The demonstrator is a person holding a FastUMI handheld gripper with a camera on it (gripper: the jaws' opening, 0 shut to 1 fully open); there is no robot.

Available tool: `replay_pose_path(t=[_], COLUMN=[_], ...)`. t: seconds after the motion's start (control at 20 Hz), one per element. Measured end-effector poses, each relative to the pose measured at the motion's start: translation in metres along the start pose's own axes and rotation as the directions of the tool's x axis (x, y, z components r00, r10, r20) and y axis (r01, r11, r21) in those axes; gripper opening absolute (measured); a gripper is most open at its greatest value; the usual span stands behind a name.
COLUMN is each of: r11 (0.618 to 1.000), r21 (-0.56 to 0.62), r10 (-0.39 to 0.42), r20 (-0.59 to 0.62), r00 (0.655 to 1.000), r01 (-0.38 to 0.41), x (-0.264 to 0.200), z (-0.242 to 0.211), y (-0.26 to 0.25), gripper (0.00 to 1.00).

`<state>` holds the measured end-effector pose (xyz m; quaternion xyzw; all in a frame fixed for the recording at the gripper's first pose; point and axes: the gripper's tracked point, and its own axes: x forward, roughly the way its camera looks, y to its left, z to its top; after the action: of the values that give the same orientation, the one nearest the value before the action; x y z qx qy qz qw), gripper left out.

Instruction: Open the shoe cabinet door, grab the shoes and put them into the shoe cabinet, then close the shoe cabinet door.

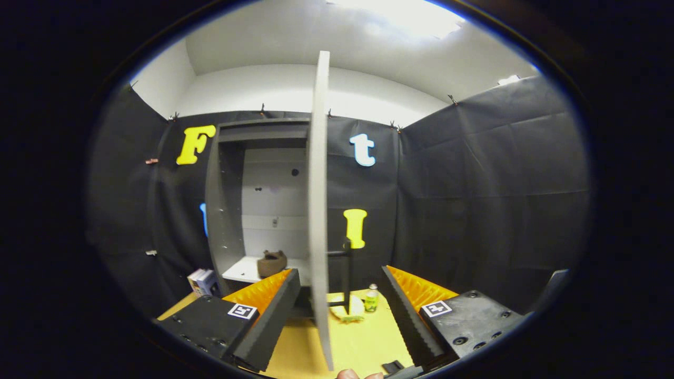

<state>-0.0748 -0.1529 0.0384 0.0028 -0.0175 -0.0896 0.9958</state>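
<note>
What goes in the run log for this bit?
cabinet door: open, edge-on between fingers | gripper: open | shoe: inside cabinet | closing: not yet done

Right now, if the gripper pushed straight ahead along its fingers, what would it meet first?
Probably the cabinet door, seen edge-on between the open fingers of the gripper. Its edge sits slightly left of centre, so depth and exact contact are hard to judge.
</note>
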Motion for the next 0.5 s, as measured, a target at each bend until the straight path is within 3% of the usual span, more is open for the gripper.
replay_pose_path(t=[0.2, 0.5], r11=[0.998, 0.996], r21=[0.037, 0.079], r10=[-0.052, -0.028], r20=[-0.029, -0.095], r00=[0.998, 0.995], r01=[0.053, 0.036], x=[0.033, 0.069], z=[-0.006, -0.025], y=[-0.037, -0.042], gripper=[0.97, 0.98])
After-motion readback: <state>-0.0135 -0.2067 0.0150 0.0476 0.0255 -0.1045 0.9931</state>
